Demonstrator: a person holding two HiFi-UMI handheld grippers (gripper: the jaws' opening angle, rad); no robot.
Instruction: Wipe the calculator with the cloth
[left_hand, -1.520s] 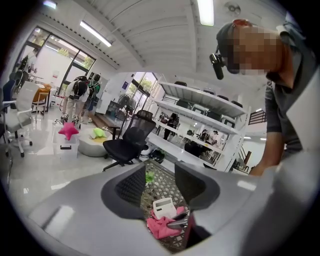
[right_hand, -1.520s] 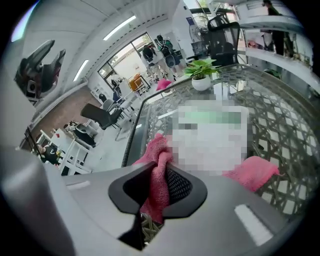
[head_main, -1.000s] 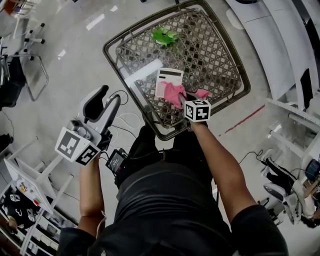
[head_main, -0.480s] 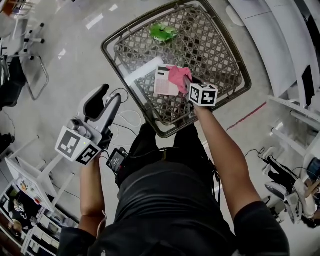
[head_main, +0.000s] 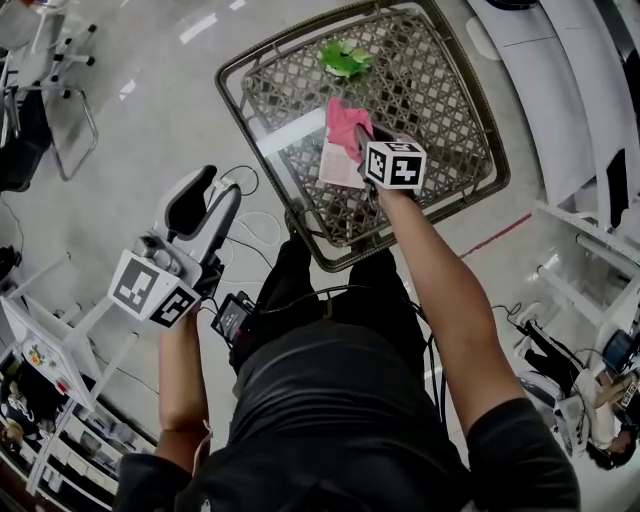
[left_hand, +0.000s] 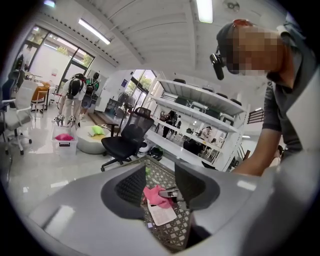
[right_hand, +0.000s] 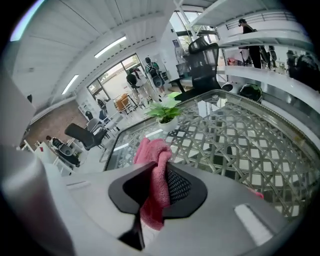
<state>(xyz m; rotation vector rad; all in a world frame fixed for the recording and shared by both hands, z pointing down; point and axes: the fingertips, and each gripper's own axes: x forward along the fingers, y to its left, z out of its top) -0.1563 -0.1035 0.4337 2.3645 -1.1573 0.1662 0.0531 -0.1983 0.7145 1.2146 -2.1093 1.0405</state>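
Note:
The white calculator (head_main: 339, 166) lies on the lattice-topped glass table (head_main: 455, 110); its far end is covered by the pink cloth (head_main: 346, 122). My right gripper (head_main: 362, 138) is shut on that cloth and hangs over the calculator's far half. In the right gripper view the cloth (right_hand: 157, 186) is bunched between the jaws of the right gripper (right_hand: 159, 175) and spills out in front. My left gripper (head_main: 213, 187) is open and holds nothing, off the table's near-left side over the floor. The left gripper view shows cloth (left_hand: 155, 194) and calculator (left_hand: 163, 214) through the left gripper's (left_hand: 160, 182) open jaws.
A small green plant (head_main: 343, 57) stands at the table's far side, also seen as the plant (right_hand: 164, 112). Cables (head_main: 256, 228) lie on the floor by the table's near-left corner. A black office chair (left_hand: 125, 143) stands beyond the table. White shelving (head_main: 60, 350) is at lower left.
My right gripper has carried the cloth away from me across the calculator, from the table's near edge to the calculator's far end. The left gripper has barely shifted.

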